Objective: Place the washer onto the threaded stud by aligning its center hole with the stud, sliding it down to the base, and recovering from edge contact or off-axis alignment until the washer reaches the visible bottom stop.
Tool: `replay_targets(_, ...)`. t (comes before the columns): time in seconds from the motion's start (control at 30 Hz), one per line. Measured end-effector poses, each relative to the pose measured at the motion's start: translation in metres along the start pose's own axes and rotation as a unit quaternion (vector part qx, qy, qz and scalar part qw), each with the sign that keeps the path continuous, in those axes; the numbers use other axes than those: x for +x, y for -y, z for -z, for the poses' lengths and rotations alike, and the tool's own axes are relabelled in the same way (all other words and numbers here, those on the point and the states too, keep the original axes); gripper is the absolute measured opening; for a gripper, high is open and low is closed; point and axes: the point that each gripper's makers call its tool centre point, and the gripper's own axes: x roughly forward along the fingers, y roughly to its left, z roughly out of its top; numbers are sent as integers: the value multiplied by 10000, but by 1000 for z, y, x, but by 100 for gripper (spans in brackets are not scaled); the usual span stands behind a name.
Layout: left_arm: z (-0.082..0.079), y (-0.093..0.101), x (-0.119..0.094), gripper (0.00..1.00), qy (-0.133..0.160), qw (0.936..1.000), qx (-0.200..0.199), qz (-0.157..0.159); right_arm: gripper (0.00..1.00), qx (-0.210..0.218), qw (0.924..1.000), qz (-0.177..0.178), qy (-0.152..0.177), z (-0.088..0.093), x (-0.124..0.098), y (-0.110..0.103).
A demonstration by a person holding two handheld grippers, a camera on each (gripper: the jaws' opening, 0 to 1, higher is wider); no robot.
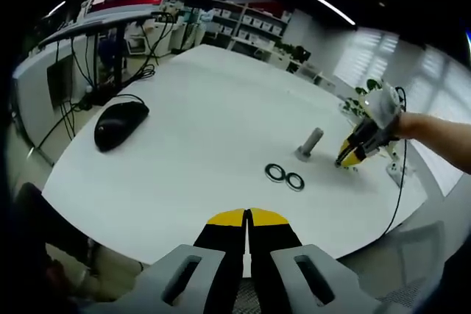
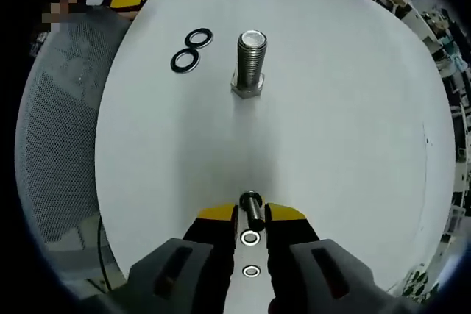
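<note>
The threaded steel stud [image 2: 250, 56] stands upright on its hex base on the white table [image 2: 331, 145]; it is also the stud [image 1: 310, 143] in the left gripper view. My right gripper [image 2: 251, 216] is shut on a black washer [image 2: 251, 204] held on edge, low over the table and well short of the stud. Seen from the left gripper view, the right gripper [image 1: 347, 157] is just right of the stud, held by a hand. Two more black washers [image 2: 191, 49] lie flat left of the stud. My left gripper [image 1: 248, 218] is shut and holds nothing, back at the near table edge.
A black computer mouse [image 1: 118, 123] lies at the far left of the table [image 1: 206, 108]. A grey mesh chair [image 2: 59, 130] stands beside the table edge. Desks, cables and shelves fill the background.
</note>
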Motion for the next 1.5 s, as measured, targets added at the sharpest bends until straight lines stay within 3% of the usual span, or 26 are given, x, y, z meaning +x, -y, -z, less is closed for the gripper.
replay_targets(0.17,0,-1,0,0,15,10000,-73,-2,20,355,9991,-67,228,5,-6,-3)
replay_targets(0.47,2,-1,0,0,-51,10000,-58,-29,22,847,9950,176,500,30,-23,4)
replay_targets(0.6,3,-2,0,0,-87,9999,-37,-45,22,1263,9887,-48,803,35,-27,-1)
replay_targets(1.0,3,-2,0,0,-92,9999,-12,-57,22,1470,9878,21,519,77,-21,6)
replay_targets(1.13,3,-2,0,0,-109,9999,-2,-55,22,1175,9929,-87,180,90,-12,1)
replay_targets(1.3,3,-1,0,0,-116,9999,13,-51,22,1211,9918,-224,337,86,-5,-3)
replay_targets(1.5,4,-1,0,0,-124,9999,16,-56,19,953,9953,-90,108,84,-6,-3)
